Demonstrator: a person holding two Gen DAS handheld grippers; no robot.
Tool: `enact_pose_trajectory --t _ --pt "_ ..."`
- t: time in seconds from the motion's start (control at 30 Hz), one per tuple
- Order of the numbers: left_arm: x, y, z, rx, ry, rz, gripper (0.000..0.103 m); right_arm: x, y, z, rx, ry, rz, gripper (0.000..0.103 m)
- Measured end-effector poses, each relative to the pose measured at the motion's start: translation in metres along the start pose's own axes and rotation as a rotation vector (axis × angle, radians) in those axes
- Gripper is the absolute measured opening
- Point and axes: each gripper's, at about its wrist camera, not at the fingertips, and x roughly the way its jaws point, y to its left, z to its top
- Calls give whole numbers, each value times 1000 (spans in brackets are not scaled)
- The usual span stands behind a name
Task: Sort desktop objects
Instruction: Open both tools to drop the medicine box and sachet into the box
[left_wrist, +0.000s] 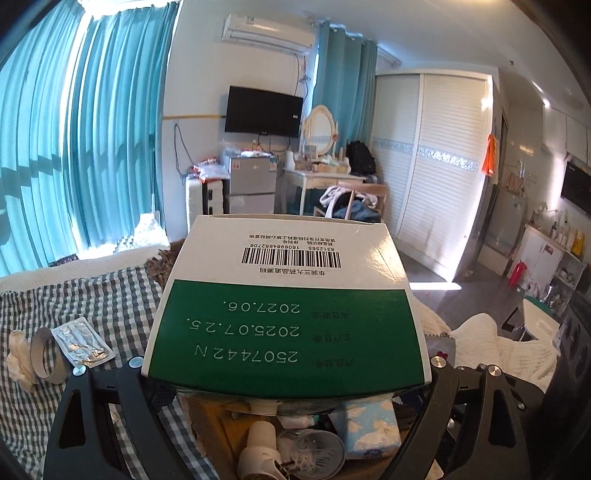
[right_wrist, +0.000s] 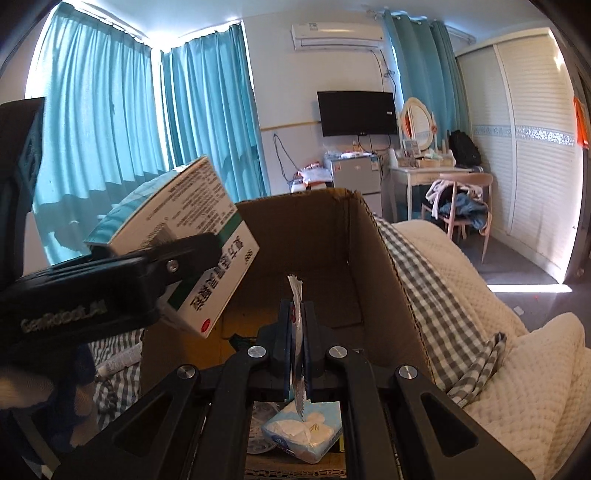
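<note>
Left wrist view
- Left gripper (left_wrist: 288, 373): clenched on the medicine box (left_wrist: 284, 306), which fills the span between its fingers; green and white face with barcode turned up to the camera.
- Under the box: the carton's inside shows, already holding a tissue pack (left_wrist: 371, 424), a white plastic piece (left_wrist: 258, 446) and a clear round lid (left_wrist: 310, 446), so several things look sorted.
- Left on the bed (left_wrist: 74, 295): a blister pack (left_wrist: 83, 341), a tape ring (left_wrist: 46, 356) and a crumpled tissue (left_wrist: 18, 354) lie on the checked cover, outside the carton.

Right wrist view
- Right gripper (right_wrist: 297, 343): pinched tight on a thin foil sachet (right_wrist: 296, 332), held on edge, its top sticking up above the pads and its lower end hanging below.
- Carton (right_wrist: 376, 266): open brown box just ahead of the gripper; the tissue pack (right_wrist: 303, 432) lies on its floor below the sachet.
- Medicine box (right_wrist: 177, 240): held tilted in the left gripper (right_wrist: 173, 258) over the carton's left wall, not yet inside.
- Tube (right_wrist: 118, 363): a small white one lies on the checked cover beside the carton.

Progress
- Done: part of the clutter is in the carton.
- In hand: the medicine box and sachet, both over the carton, seem next to drop.
- Left: the blister pack, tape ring, tissue and tube at least.
</note>
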Motion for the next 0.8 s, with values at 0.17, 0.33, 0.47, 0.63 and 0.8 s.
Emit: enact_pose_trajectory --t 0.17,0.33,0.47,0.63,0.8 --pt "21 4 -4 -15 48 28 95 8 0 -1 2 24 2 5" --pt "21 10 -6 -62 53 27 97 12 4 -4 -18 28 -18 52" --pt "8 11 -3 -70 7 32 103 10 8 -4 -15 5 -30 64" --pt "-10 17 9 -86 -46 40 103 4 7 -1 -17 -12 -37 64" --pt "-40 25 18 -103 -108 50 103 -12 7 7 -13 -71 -45 72"
